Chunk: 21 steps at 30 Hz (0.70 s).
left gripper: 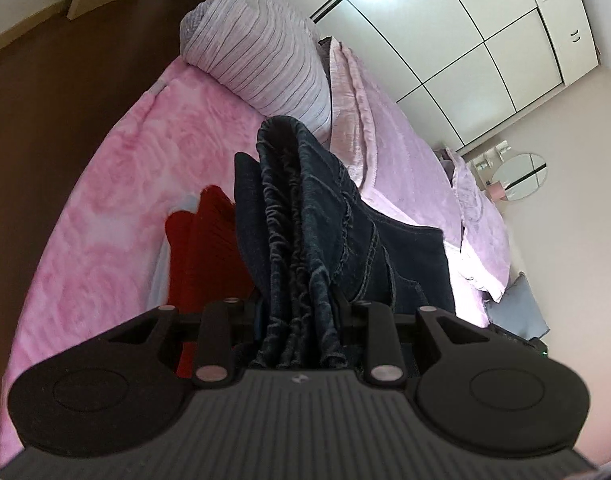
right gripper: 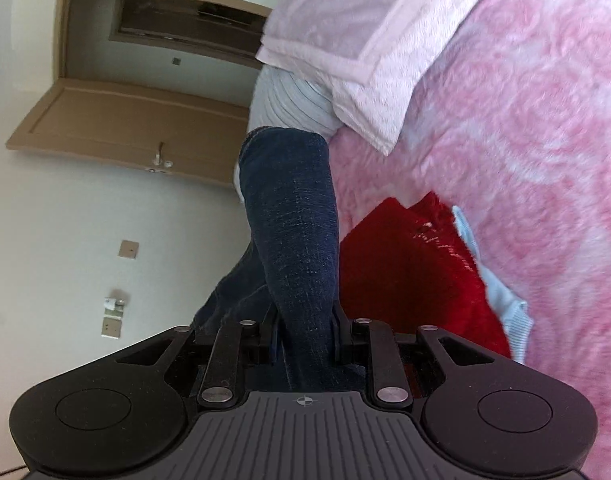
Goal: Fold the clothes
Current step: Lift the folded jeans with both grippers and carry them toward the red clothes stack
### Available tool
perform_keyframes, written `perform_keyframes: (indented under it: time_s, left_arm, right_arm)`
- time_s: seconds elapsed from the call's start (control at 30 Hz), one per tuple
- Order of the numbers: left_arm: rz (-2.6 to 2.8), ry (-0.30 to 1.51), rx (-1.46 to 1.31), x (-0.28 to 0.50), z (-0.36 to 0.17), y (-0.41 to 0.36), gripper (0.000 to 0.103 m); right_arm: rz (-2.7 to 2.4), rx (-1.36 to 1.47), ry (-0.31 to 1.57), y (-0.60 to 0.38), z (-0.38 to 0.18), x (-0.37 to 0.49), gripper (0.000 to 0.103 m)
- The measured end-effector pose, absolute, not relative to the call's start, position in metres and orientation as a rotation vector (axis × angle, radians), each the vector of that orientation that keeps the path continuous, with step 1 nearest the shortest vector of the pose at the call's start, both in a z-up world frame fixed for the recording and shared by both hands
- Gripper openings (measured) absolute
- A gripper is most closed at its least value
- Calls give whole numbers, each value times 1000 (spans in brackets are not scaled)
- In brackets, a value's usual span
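One pair of dark jeans [left gripper: 301, 216] is in hand, lifted clear above the pink bed [left gripper: 105, 200], not yet laid out or folded. Left gripper [left gripper: 299, 320] is clenched on a bunched, gathered edge, probably the waistband; right gripper [right gripper: 303, 328] is clenched on a smoother length of the same denim [right gripper: 293, 220], likely a leg. Cloth hangs in a narrow bundle from each grip.

Progress, my judgement: early for this garment. It needs spreading flat on the bed, then folding.

Count relative to the bed:
- jeans: one, held above it.
- red garment [right gripper: 417, 272]: one, lying on the bed below the jeans; whether it is folded I cannot tell.
- pale blue-white item [right gripper: 501, 300]: one, partly under the red one.
- striped rolled quilt [left gripper: 261, 52]: one, at the bed's far end.
- pale pink blanket [left gripper: 393, 152]: one, beside the quilt.
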<state>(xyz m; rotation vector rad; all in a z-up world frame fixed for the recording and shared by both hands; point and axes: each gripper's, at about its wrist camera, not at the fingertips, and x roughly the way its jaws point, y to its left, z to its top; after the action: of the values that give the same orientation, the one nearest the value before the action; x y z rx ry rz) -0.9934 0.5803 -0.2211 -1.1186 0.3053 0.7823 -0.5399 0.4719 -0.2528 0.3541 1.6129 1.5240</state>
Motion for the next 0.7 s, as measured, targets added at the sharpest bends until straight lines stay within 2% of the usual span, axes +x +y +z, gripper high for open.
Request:
perform_keyframes:
  time_s: [0.13,0.2,0.27,0.3,0.37,0.43,0.57,0.63,0.67,0.7]
  left_arm:
    - [759,310,-1154,-1005,-257,598,27]
    - [762,293,-1164,-1009,-276,605,33]
    - [761,274,-1174,-1012,-286,608,38]
    - [761,264,-1179,-1014,-291,609,44]
    - [786,299,-1150,-1014,-285,607,49]
    - [845,318,-1100,-1015,-269,599,49]
    - [1031,317,-990,-1024,-223,576,36]
    - [1020,347,-905,-1011,-204,565,26]
    - [1015,362,-862,-1004,-195,560,16]
    - [1009,376,-820,-998,-185,555,12]
  right_arm:
    - [1474,297,1607,488,-273,-545,23]
    - [1453,237,1577,491,-283,-548,24]
    - [1434,195,1561,493,-290,-551,31]
    - [1425,175,1553,494,-294,-552,36]
    - [1432,117,1493,494,-289,-556,39]
    - [1442,41,1401,491,-274,-560,40]
    - [1420,-67,1191,479,-243,-572,40]
    - [1422,-102,1073,472,-224,-584,40]
    - [1452,-113,1023,470,-214,-595,40]
    - [1486,-131,987,469,-206,-605,40]
